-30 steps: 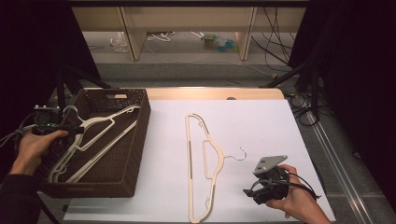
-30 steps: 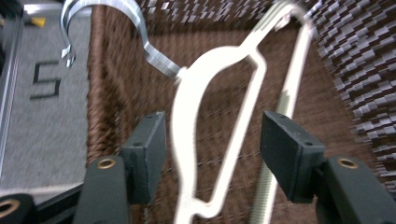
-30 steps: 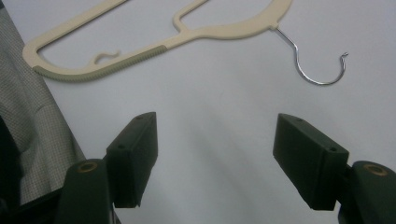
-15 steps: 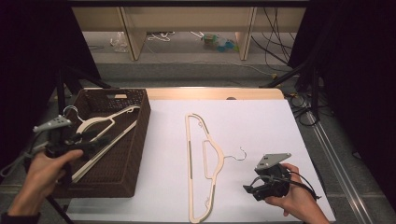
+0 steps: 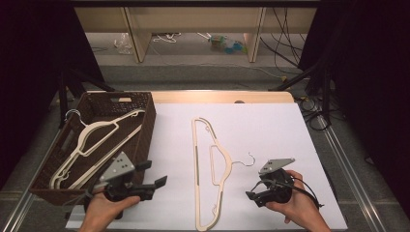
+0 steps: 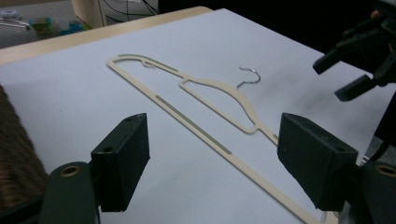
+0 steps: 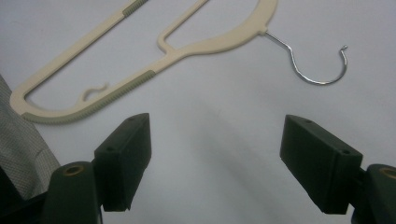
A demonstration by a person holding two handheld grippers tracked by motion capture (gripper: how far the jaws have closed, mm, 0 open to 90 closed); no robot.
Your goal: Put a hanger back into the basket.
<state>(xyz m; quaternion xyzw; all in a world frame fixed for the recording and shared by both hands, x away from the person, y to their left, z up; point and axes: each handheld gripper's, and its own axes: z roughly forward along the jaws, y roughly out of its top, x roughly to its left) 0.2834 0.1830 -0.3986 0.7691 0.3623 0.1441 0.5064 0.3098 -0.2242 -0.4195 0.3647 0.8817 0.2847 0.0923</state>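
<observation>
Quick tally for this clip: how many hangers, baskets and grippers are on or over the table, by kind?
Cream hangers: 3, one on the white sheet, two that I can make out in the basket
Brown woven basket: 1
Grippers: 2, left gripper, right gripper
Total: 6

The hanger's (image 7: 140, 70) far end is cut off by the right gripper view's top edge; floor clutter (image 5: 227, 43) is too small to be identified.

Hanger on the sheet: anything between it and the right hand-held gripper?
No. In the high view, bare white sheet separates hanger from the open right hand-held gripper.
</observation>
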